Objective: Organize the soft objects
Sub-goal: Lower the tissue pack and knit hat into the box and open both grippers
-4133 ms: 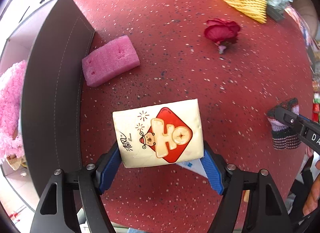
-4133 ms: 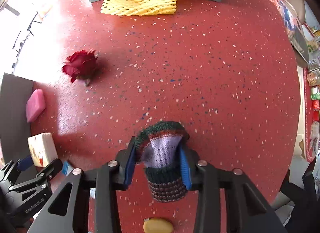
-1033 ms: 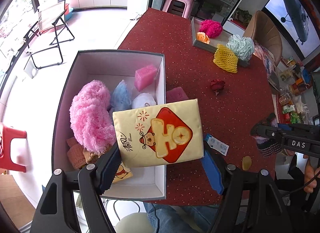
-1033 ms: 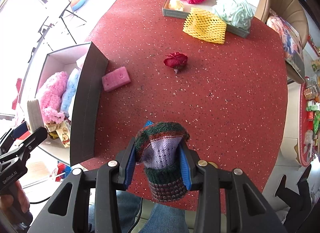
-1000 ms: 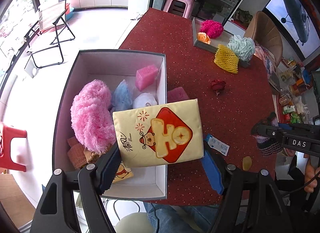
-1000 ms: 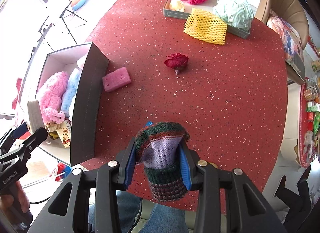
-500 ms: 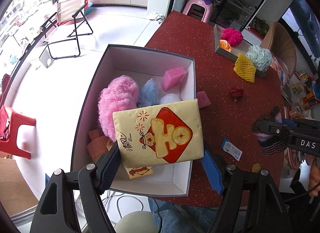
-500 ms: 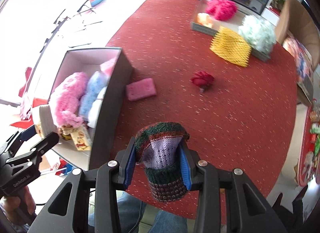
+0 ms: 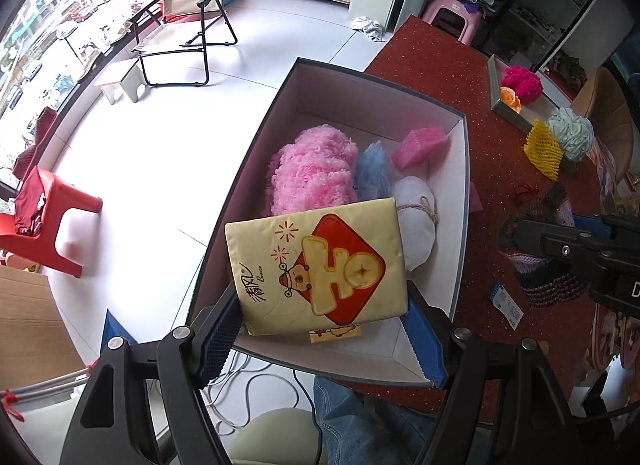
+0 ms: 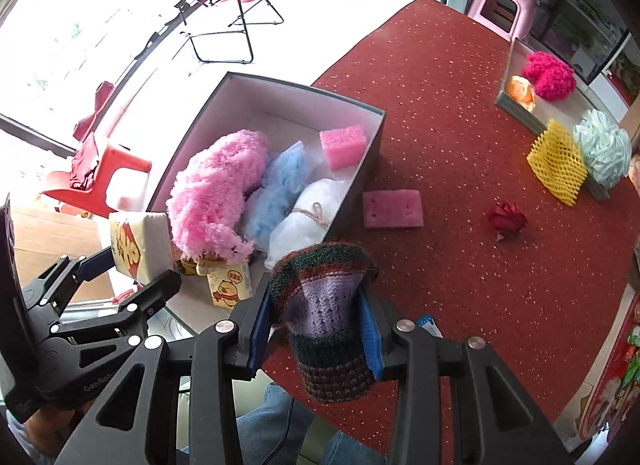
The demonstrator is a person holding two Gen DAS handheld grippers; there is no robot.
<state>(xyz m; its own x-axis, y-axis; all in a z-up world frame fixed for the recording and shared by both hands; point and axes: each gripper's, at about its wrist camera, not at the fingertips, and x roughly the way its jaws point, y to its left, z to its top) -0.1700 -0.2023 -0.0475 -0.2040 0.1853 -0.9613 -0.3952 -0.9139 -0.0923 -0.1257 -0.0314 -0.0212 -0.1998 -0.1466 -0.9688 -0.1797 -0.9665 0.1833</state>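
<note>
My left gripper (image 9: 324, 329) is shut on a yellow tissue pack (image 9: 320, 269) with a red diamond print, held high over the near end of the open dark box (image 9: 462, 201). The same tissue pack (image 10: 138, 243) shows in the right wrist view at the box's near left corner. My right gripper (image 10: 316, 335) is shut on a knitted pouch (image 10: 324, 321), striped green, purple and brown, above the table's near edge beside the box (image 10: 372, 145). In the box lie pink fluff (image 10: 216, 193), a blue puff (image 10: 280, 193), a white bundle (image 10: 304, 213) and a pink sponge (image 10: 344, 145).
On the red speckled table (image 10: 440, 105) lie a pink foam block (image 10: 393, 209), a red rose (image 10: 507, 219), a yellow foam net (image 10: 557, 163) and a tray (image 10: 516, 109) with a pale green puff and a magenta pompom. A small blue-white packet (image 9: 505, 304) lies near the table's edge. Floor, chairs and a red stool are left.
Both grippers moved left towards the box with their loads. The tissue pack now hangs over the box interior, and the knitted pouch has come close to the box's near wall.
</note>
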